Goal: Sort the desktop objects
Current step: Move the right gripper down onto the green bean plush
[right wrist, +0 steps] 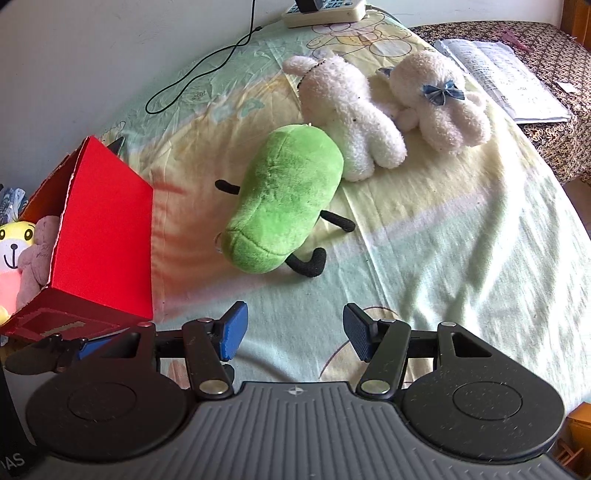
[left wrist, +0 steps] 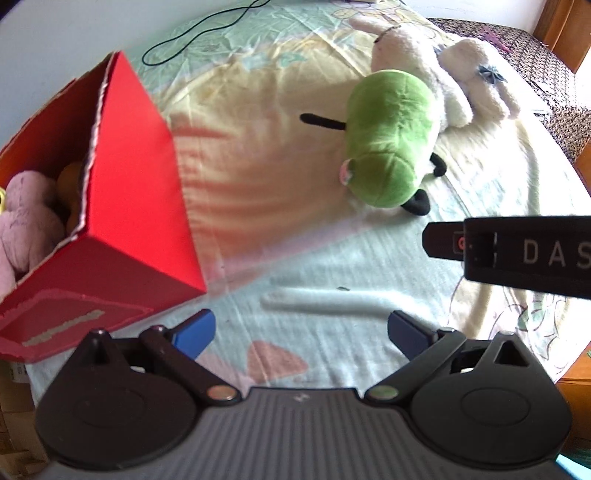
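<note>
A green plush toy (left wrist: 391,136) (right wrist: 284,195) with thin black limbs lies on the bed sheet, apart from both grippers. Two white plush animals (right wrist: 351,114) (right wrist: 439,103) lie just behind it, the nearer one touching it. A red cardboard box (left wrist: 129,192) (right wrist: 103,236) stands at the left and holds a pink plush (left wrist: 22,221) and a yellow-faced toy (right wrist: 11,251). My left gripper (left wrist: 301,332) is open over bare sheet beside the box. My right gripper (right wrist: 293,332) is open with nothing between its blue pads (right wrist: 232,332), in front of the green toy.
A black cable (right wrist: 199,70) loops on the sheet by the wall. A phone-like device (right wrist: 325,11) and an open booklet (right wrist: 502,77) lie at the far end. The right gripper's black body (left wrist: 517,254) crosses the left wrist view at the right. The bed's edge curves away on the right.
</note>
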Motion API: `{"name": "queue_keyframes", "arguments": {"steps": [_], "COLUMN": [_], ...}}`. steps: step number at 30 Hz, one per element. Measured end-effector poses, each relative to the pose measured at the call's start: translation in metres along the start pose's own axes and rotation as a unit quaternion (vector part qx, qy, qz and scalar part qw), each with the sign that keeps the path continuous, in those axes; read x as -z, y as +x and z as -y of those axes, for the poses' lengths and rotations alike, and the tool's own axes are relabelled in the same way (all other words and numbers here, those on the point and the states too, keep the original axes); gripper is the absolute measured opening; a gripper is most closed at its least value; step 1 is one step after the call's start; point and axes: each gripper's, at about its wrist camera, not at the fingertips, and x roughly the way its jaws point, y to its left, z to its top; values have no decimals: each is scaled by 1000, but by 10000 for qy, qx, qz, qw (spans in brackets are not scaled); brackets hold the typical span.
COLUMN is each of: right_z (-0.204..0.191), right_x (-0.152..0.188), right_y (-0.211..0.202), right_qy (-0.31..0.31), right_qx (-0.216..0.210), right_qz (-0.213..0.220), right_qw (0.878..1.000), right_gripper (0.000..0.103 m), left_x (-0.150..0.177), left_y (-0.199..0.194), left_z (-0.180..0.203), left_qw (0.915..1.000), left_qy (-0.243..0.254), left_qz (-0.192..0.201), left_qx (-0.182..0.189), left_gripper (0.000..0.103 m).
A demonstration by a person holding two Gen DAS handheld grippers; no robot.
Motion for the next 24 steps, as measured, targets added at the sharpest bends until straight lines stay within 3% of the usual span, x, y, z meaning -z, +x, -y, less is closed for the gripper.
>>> {"name": "queue_keyframes", "arguments": {"steps": [8,14,24], "right_z": [29,54,91], "right_x": [-16,-36,-72], "right_y": [-4,-8,19], "right_qy": [222,474,1151], "right_qx": [-44,-65,-278], "right_qz": [75,249,231], "right_qw": [9997,9985,9927], "right_gripper": [60,60,60], "left_x": [-15,-33,-79], "left_y": [-1,-7,-5], "left_z": [12,17,16], "left_qw": [9999,9993,9970], "left_qy": [2,19,-249], "left_qz": [94,378,644], "left_qx": [-62,-76,354], "left_gripper": [100,100,93]}}
